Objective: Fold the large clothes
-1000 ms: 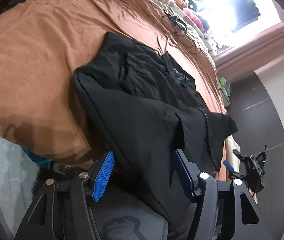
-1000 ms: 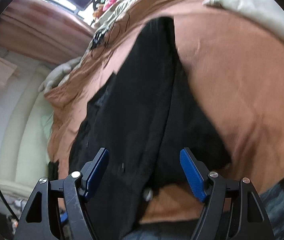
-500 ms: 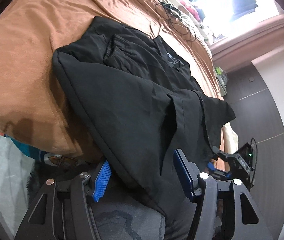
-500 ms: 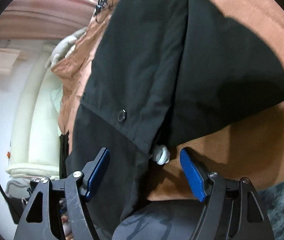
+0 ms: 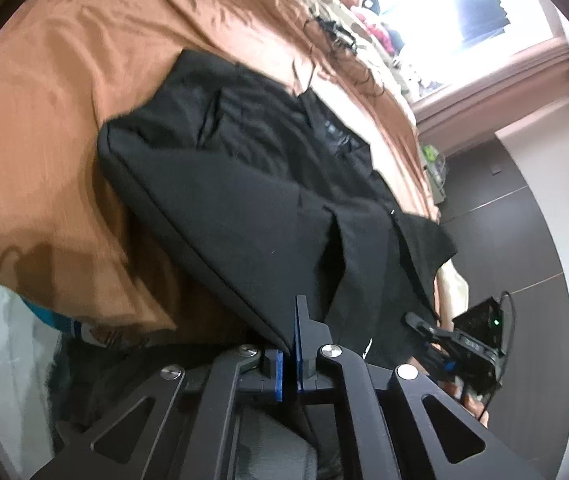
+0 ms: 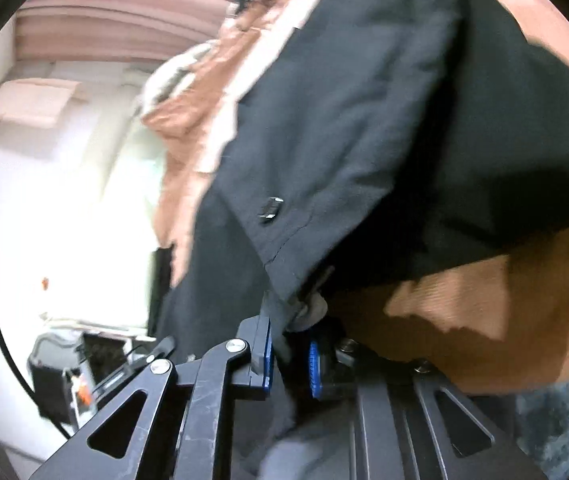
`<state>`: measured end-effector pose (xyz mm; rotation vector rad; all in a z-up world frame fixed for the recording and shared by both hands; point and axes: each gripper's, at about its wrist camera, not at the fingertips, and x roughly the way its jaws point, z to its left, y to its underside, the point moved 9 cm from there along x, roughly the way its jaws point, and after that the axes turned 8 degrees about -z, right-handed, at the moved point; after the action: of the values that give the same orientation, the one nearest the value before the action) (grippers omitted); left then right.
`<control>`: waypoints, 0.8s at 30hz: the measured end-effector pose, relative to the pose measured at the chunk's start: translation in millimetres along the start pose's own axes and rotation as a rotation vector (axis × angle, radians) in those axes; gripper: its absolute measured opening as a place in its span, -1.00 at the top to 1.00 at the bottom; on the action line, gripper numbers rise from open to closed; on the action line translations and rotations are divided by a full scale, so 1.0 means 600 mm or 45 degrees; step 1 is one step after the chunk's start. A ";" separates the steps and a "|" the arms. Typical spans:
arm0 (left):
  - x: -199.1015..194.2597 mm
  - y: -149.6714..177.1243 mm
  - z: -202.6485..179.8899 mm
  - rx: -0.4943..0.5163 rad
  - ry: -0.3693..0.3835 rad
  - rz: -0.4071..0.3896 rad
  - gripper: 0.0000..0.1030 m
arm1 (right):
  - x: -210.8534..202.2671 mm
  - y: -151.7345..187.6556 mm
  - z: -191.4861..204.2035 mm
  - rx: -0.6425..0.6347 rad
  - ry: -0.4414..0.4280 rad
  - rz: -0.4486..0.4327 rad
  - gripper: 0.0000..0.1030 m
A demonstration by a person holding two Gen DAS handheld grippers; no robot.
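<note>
Tongs, left: left tongs [image 5: 289,344] are pressed together, and the near hem corner of the black garment [image 5: 252,200] is pinched between the blue pads.
Tongs, right: right tongs [image 6: 290,354] are closing, and a bunched fold of the same garment's near edge, beside a pale toggle [image 6: 312,308], is seen between the pads.
Garment position: the garment is spread on the brown bedspread [image 5: 44,100], its near edge overhanging the bed's side.
Long axis: it runs away from both tongs, up the bed toward the bright window [image 5: 464,8].
Nearer hand: neither is judged nearer; both are at the near edge.
Likely next move: a lift and carry away along that axis is judged probable.
</note>
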<state>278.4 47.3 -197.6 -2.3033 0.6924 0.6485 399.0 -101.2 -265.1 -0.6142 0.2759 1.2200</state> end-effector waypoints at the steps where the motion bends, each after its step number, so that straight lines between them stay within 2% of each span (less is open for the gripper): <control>1: -0.003 -0.006 -0.003 -0.001 0.005 -0.010 0.96 | -0.008 -0.004 0.019 -0.030 -0.016 -0.014 0.73; 7: -0.030 -0.059 -0.017 -0.041 0.079 -0.088 0.96 | -0.047 -0.049 0.120 -0.119 -0.098 -0.081 0.74; 11: -0.040 -0.087 -0.020 -0.082 0.117 -0.114 0.96 | -0.042 -0.079 0.178 -0.140 -0.138 -0.091 0.74; 17: -0.040 -0.139 -0.016 -0.119 0.134 -0.162 0.95 | -0.019 -0.133 0.223 -0.203 -0.107 -0.122 0.74; 24: -0.018 -0.199 0.013 -0.152 0.108 -0.185 0.95 | 0.047 -0.194 0.264 -0.256 -0.049 -0.107 0.74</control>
<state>342.4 134.7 -145.0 -2.4762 0.5316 0.5403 497.9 -12.0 -117.8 -0.7674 0.0946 1.1856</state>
